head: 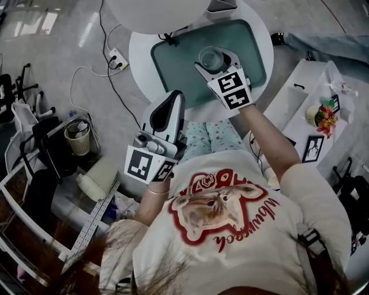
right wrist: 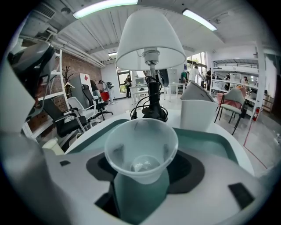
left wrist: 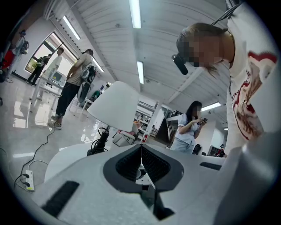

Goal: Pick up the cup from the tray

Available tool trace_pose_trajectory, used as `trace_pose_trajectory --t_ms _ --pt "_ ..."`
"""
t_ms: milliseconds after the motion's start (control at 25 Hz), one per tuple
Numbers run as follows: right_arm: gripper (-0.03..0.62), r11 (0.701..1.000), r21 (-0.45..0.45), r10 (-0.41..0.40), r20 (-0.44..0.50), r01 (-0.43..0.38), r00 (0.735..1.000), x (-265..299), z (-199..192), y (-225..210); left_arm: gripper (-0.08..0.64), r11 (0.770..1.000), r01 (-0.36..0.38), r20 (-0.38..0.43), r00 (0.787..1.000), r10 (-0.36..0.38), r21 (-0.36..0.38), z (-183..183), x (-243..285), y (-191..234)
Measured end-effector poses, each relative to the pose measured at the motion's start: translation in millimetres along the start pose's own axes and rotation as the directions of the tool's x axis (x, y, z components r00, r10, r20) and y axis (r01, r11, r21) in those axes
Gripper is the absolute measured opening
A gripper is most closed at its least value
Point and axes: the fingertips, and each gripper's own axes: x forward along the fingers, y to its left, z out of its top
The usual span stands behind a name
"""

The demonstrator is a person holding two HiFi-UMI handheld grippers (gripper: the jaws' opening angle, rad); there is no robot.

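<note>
Clear cup (right wrist: pixel 141 151) pinched in right gripper (head: pixel 216 63) over teal tray (head: pixel 173 63): grasp done, unclear if base off tray yet. Idle left gripper (left wrist: pixel 141 158), jaws pressed together.

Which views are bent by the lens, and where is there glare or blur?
Left gripper view: fisheye, black corners, bright ceiling lights. Right gripper view: fisheye too; the cup is sharp. Head view: bright glare on the floor.
</note>
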Motion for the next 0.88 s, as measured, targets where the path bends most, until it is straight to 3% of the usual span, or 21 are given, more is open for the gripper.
trace_pose_trajectory --t_ms 880 --pt "0.305 0.999 -0.009 -0.032 0.039 0.033 0.999 -55.2 54.7 5.4 0.015 0.998 0.050 0.033 0.998 -0.051 0.038 21.1 1.6 -20.9"
